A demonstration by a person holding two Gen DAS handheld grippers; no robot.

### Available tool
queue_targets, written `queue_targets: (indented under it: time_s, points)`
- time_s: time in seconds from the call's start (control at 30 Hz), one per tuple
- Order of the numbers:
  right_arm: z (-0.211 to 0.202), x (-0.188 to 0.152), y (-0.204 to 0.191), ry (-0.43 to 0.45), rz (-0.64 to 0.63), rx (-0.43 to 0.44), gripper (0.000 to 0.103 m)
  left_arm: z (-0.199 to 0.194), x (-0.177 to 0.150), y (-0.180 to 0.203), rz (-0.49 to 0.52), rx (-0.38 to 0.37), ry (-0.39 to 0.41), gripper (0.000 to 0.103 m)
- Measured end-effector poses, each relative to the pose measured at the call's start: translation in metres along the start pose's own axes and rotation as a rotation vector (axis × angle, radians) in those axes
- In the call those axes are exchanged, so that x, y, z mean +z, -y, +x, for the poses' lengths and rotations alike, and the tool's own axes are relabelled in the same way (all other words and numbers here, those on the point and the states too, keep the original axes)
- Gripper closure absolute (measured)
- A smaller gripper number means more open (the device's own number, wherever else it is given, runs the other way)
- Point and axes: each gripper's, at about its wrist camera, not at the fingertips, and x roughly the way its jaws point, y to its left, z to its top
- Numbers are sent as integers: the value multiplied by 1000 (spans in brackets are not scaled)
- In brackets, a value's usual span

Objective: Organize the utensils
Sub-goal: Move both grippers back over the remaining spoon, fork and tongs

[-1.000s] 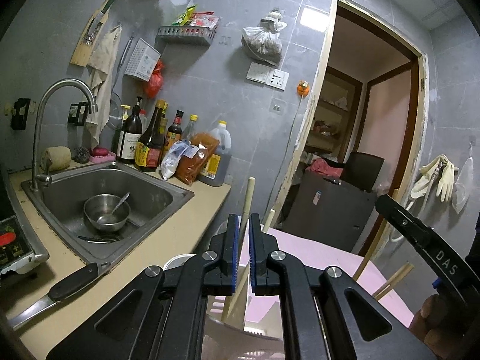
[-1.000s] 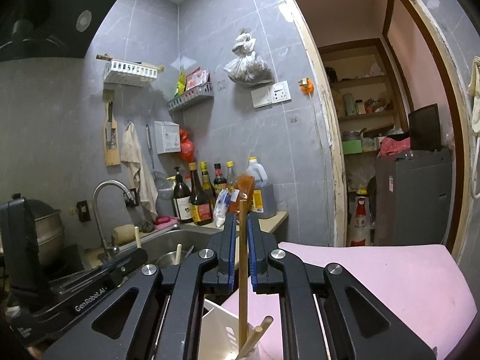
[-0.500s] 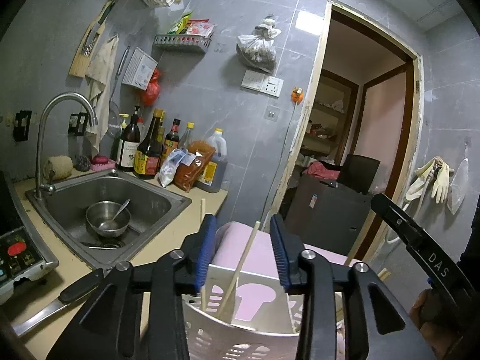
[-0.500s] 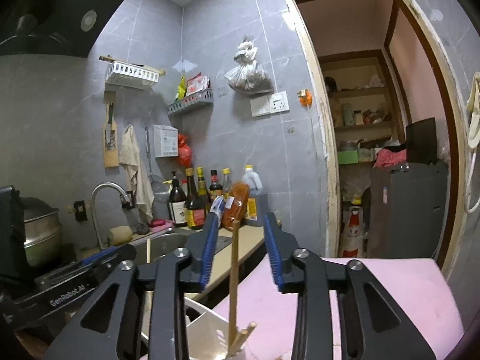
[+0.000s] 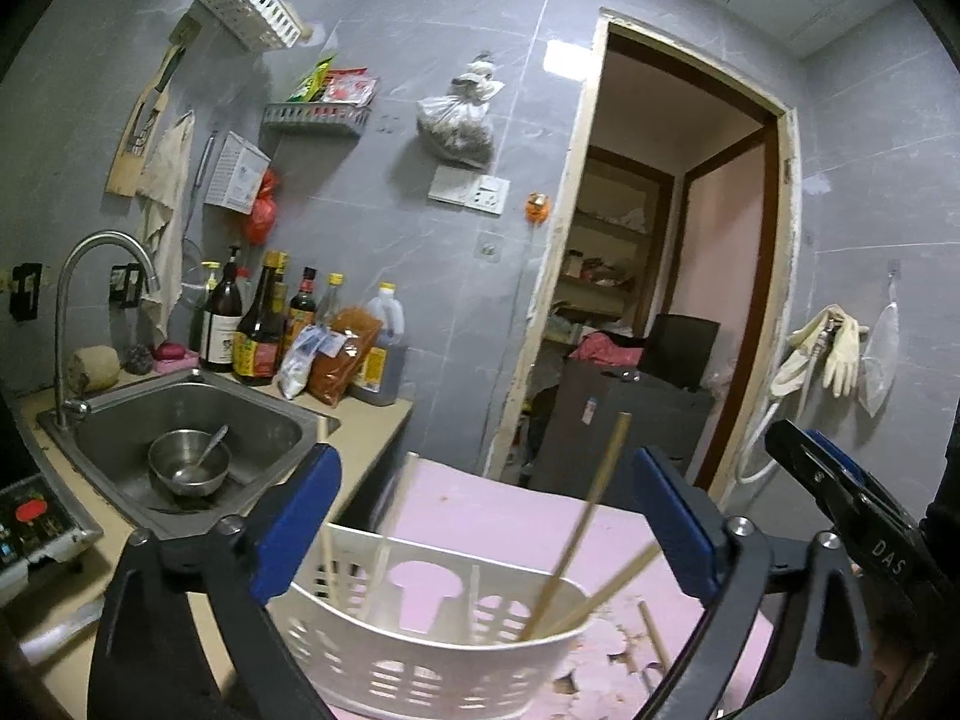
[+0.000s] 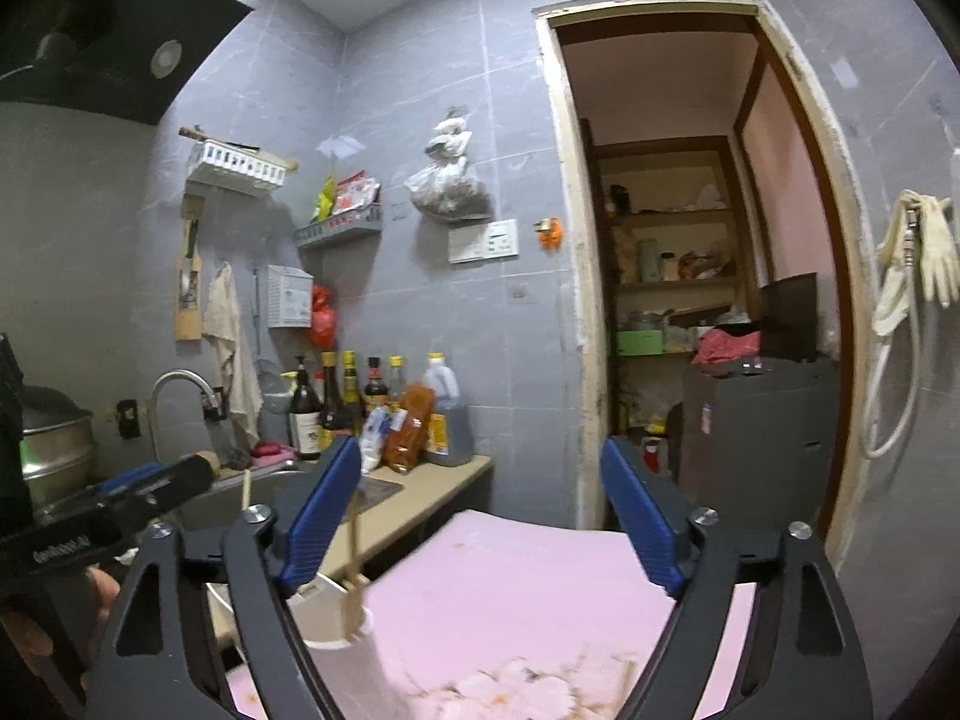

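Left gripper (image 5: 483,525): jaws wide and opening, blue pads clear of everything, nothing pinched. The white basket (image 5: 432,654) sits directly below and between them, on the pink mat (image 5: 516,516).

Right gripper (image 6: 480,516): jaws also opening, wide apart, nothing gripped. The basket (image 6: 336,612) is low at its left finger.

Chopsticks (image 5: 585,525) stand in the basket. The longest one's axis runs steeply upward, tip leaning right and away from the basket's near wall. A second lies much flatter, pointing right. Two more at the basket's left end are close to upright.

One loose stick (image 5: 654,636) lies on the mat just right of the basket.

View differences: the left camera shows the basket's slotted wall, all sticks and the right gripper's body at the frame edge. The right camera gets only a blurred corner of the basket with one stick (image 6: 354,564).

Left of the basket, farther off: counter with sink (image 5: 198,414), metal bowl (image 5: 189,468) with a spoon inside. Beyond the sink, bottles (image 5: 258,324) against the tiled wall. Only the right camera shows the range hood (image 6: 114,30).
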Motion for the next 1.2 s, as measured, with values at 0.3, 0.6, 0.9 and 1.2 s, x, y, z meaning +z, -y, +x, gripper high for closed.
queue_targets:
  time_s: [0.3, 0.6, 0.9, 1.2]
  points:
    - [-40, -11, 47, -3, 7, -86, 0, -5, -22, 42, 84, -38, -19, 5]
    - [-59, -28, 79, -62, -9, -130, 0, -4, -50, 69, 112, -59, -83, 5]
    - [-59, -52, 100, -185, -27, -147, 0, 8, -79, 89, 135, -90, -201, 5]
    - [-54, -73, 121, -346, -13, -171, 3, 26, -106, 105, 192, -108, -343, 5]
